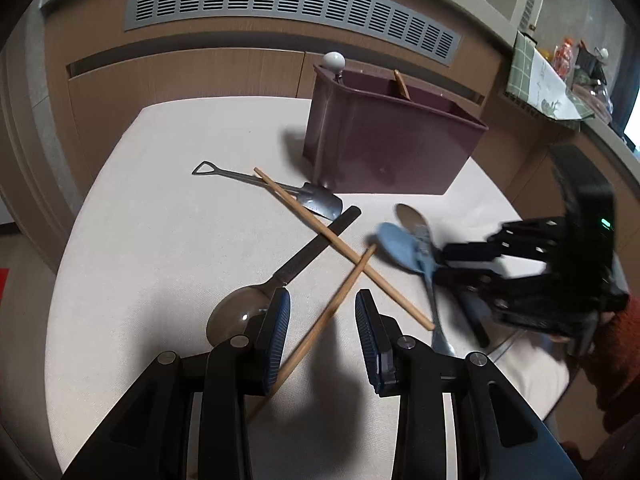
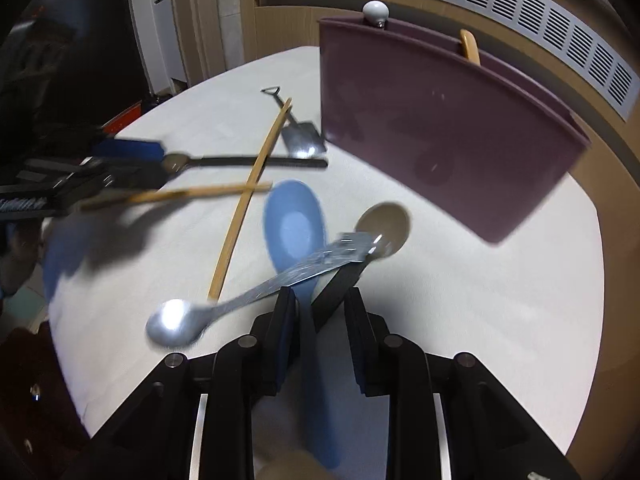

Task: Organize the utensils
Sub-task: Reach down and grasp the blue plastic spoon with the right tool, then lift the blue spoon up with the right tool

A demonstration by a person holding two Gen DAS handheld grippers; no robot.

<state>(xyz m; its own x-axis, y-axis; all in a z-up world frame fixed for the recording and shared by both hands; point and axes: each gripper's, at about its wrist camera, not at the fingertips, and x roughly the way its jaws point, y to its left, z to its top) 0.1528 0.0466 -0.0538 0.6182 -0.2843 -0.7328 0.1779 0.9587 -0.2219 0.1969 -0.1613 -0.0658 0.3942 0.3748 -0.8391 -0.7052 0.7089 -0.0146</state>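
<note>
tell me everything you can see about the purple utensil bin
The purple bin is a tall, smooth, plastic-looking box with an open top, standing upright at the far side of the white table. An inner wall seems to split it. A white round knob pokes up at one end, a wooden handle near the middle. The small shovel-shaped spoon lies just before it.

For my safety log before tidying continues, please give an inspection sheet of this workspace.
surface: pale table, utensils scattered.
job's things: maroon plastic container upright, two utensils inside; blue plastic spoon; silver metal spoon; black-handled spoon; second black-handled spoon; shovel-shaped metal spoon; two wooden chopsticks, crossed.
clutter: blurred items on a side shelf.
grippers: left gripper open, one chopstick between its fingers; right gripper shut on the blue spoon's handle.
cables: nothing seen.
surroundings: wooden cabinet, grey vent grille.
</note>
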